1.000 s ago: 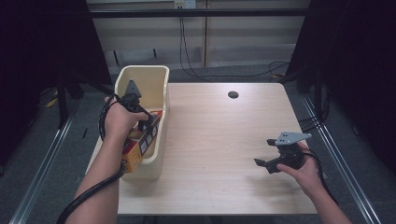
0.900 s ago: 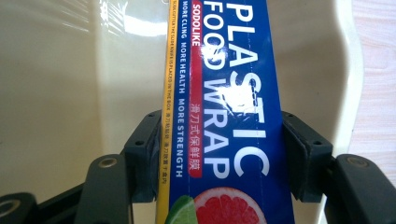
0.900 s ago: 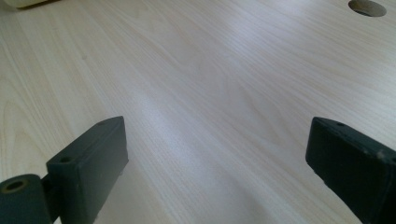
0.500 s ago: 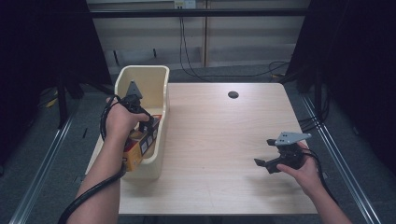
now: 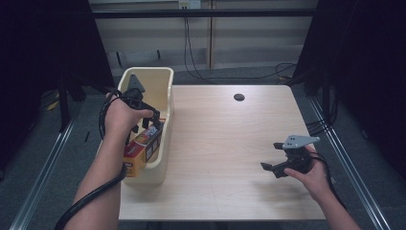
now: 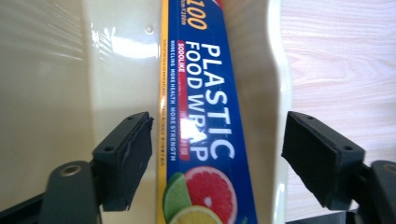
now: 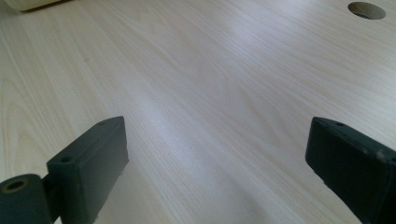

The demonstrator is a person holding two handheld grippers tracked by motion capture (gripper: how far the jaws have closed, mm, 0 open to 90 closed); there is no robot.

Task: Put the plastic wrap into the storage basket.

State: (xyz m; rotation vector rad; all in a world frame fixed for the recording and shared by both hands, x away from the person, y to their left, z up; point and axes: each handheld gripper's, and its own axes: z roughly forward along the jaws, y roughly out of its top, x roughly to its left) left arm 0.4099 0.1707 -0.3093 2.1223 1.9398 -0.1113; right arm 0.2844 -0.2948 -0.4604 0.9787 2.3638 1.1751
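My left gripper [image 5: 149, 118] hangs wide open over the plastic wrap box [image 6: 205, 135] at mid-left of the frame, gripping nothing; the box leans inside the cream bin [image 5: 165, 76]. My right gripper [image 5: 274, 168], open and empty, waits lower right.

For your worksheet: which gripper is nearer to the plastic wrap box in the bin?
Left. The left gripper hangs open right over the box in the bin. The right gripper is far across the table, open above bare wood.
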